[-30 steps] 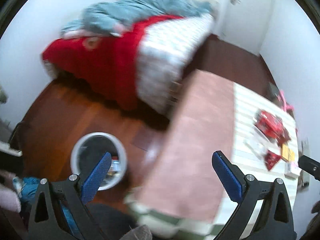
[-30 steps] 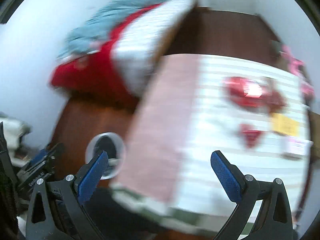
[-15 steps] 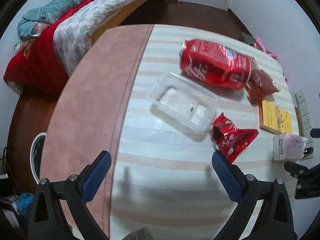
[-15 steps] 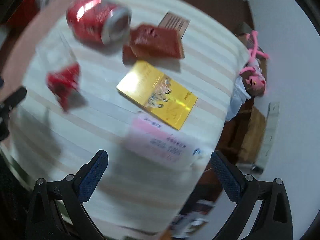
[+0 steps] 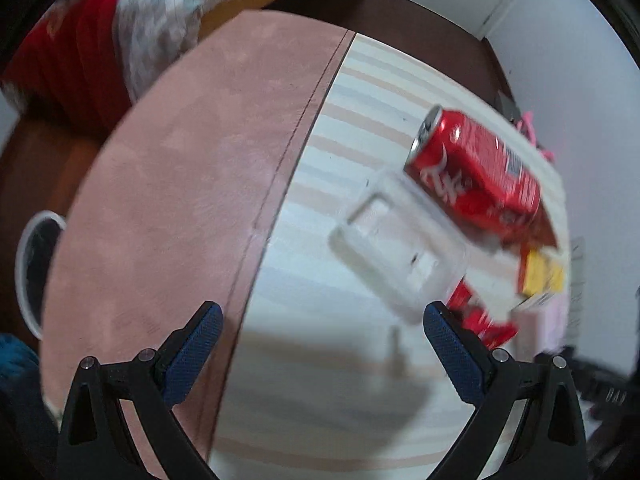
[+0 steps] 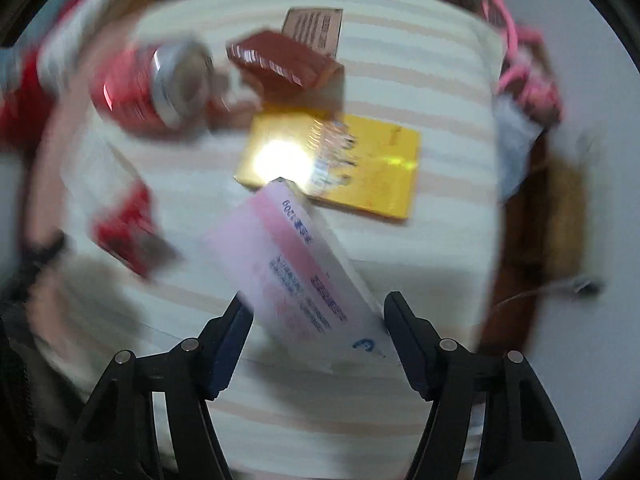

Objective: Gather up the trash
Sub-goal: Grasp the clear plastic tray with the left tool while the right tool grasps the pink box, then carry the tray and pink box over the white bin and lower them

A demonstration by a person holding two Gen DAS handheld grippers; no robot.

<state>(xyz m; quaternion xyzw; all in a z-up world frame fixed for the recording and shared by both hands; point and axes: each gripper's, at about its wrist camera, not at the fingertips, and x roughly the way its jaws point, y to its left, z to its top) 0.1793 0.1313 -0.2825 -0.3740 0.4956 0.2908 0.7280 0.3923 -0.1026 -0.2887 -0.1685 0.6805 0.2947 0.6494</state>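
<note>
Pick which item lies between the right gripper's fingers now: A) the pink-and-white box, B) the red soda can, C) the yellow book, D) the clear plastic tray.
A: the pink-and-white box lies between the open fingers of the right gripper; the red soda can and yellow book lie farther off.

My blue-padded left gripper (image 5: 320, 344) faces a red can (image 5: 476, 176). The tablecloth (image 5: 320, 272) is cream-and-peach striped; the booklet (image 6: 360, 164) is yellow.

Glossy red metal can (image 5: 476, 176), clear smooth plastic tray (image 5: 396, 252), shiny crinkled foil wrapper (image 6: 124, 232), glossy yellow book cover (image 6: 352, 168), matt pink-white cardboard box (image 6: 296, 268), on matt striped tablecloth (image 5: 320, 380) with suede-like pink border (image 5: 172, 208).
</note>
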